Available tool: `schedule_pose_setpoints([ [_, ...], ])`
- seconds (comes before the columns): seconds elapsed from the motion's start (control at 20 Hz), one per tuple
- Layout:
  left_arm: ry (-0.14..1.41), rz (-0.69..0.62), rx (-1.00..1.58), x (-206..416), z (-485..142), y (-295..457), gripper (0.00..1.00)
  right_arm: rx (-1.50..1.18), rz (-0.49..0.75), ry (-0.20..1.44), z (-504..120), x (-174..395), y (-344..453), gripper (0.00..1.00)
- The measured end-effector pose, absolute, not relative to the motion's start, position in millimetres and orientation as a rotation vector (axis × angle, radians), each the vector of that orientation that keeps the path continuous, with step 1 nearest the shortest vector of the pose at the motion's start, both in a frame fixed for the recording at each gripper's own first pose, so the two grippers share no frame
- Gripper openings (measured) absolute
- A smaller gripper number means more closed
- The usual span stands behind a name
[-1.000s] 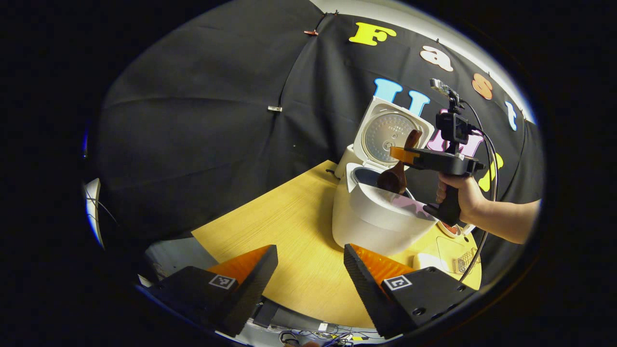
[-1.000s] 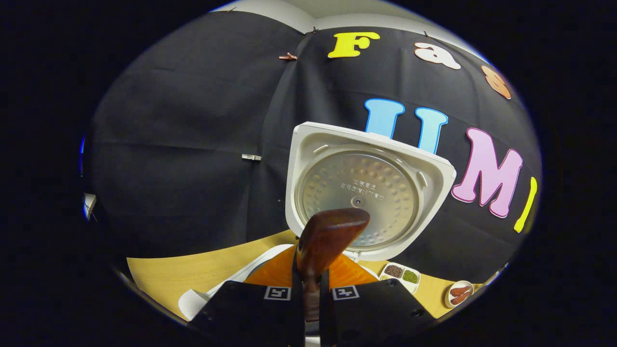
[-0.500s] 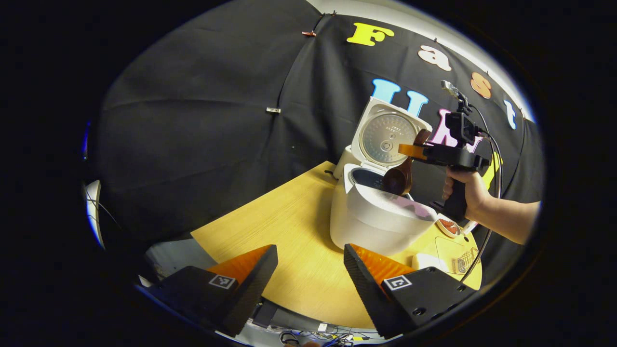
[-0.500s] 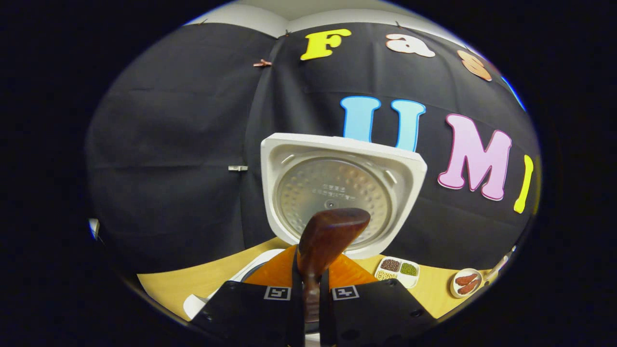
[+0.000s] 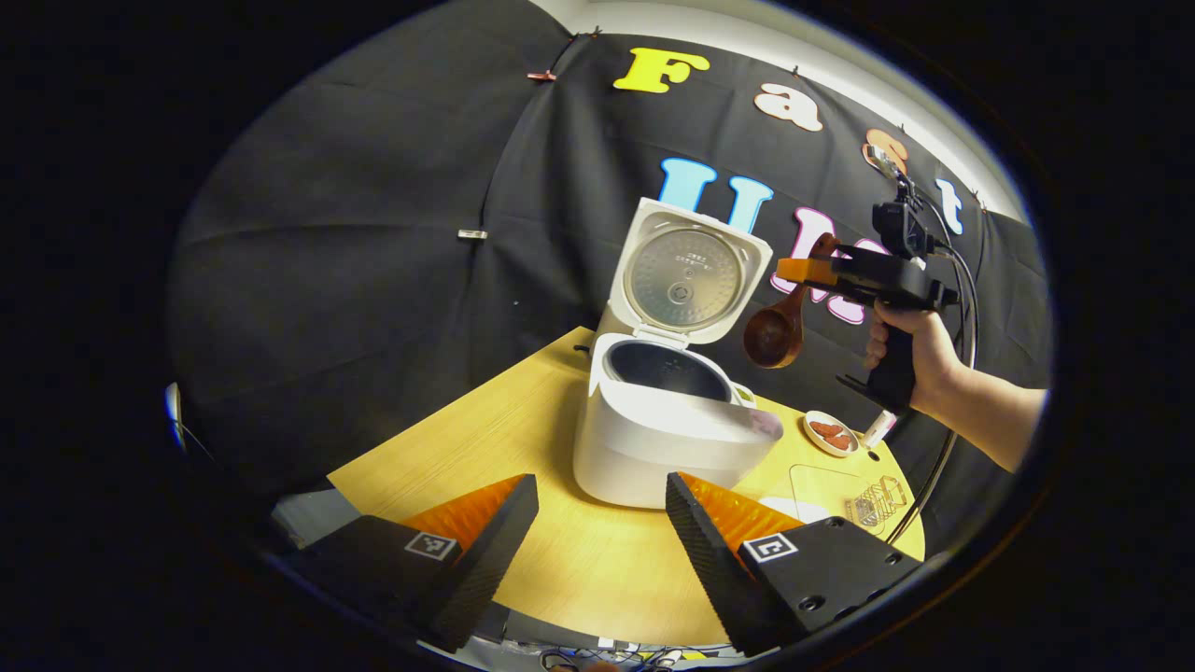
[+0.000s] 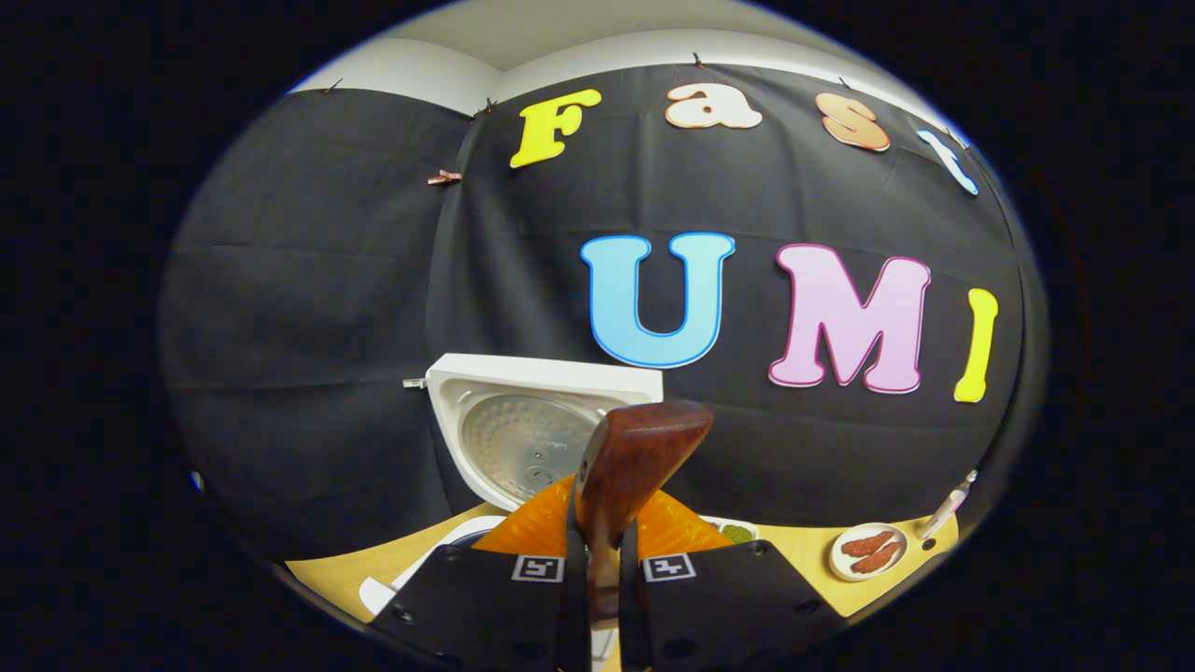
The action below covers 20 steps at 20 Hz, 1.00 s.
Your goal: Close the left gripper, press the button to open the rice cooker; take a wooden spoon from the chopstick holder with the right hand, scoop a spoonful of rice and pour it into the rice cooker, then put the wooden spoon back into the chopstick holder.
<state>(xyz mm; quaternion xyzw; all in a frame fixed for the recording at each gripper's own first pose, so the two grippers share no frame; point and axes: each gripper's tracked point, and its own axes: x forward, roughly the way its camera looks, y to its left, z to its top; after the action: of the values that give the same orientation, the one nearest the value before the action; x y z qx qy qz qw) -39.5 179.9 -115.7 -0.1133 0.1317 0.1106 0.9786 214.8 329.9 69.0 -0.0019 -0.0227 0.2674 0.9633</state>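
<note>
1. No brand or label could be read; the square coded markers on the claws and the small print on the lid's metal plate were too fine to make out.
2. In the left gripper view, the left claw (image 5: 597, 523) stood released at 6 o'clock, its fingers wide apart over the yellow wooden desk (image 5: 467, 439), grasping nothing.
3. The white rice cooker (image 5: 667, 429) sat just past centre, lid (image 5: 689, 275) raised upright, dark inner pot exposed.
4. Toward 2 o'clock, the wooden spoon (image 5: 777, 331), dark reddish-brown and glossy, hung bowl downward in the air, above and to the right of the pot, clear of the cooker.
5. The right claw (image 5: 805, 271) was clenched on the spoon's handle, carried by a hand (image 5: 920, 359) at 3 o'clock.
6. A small dish of reddish food (image 5: 831, 433) lay on the desk at 4 o'clock.
7. In the right gripper view, the spoon's handle end (image 6: 635, 457) rose between the right claw's (image 6: 603, 560) pressed fingers at 6 o'clock, with the lid (image 6: 523, 439) at 7 o'clock.
</note>
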Motion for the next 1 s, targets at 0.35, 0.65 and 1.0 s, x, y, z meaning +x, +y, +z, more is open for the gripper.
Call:
schedule_pose_setpoints([
  [0.35,0.244,0.177,-0.186,-14,-95,139,0.95,0.03,0.437,-0.064,89,220,220,0.16],
  [0.65,0.242,0.174,-0.162,1,-88,112,0.95,0.081,0.302,-0.033,81,228,106,0.16],
  [1.0,0.244,0.166,-0.138,11,-81,72,0.95,0.12,0.174,0.022,50,231,-6,0.16],
])
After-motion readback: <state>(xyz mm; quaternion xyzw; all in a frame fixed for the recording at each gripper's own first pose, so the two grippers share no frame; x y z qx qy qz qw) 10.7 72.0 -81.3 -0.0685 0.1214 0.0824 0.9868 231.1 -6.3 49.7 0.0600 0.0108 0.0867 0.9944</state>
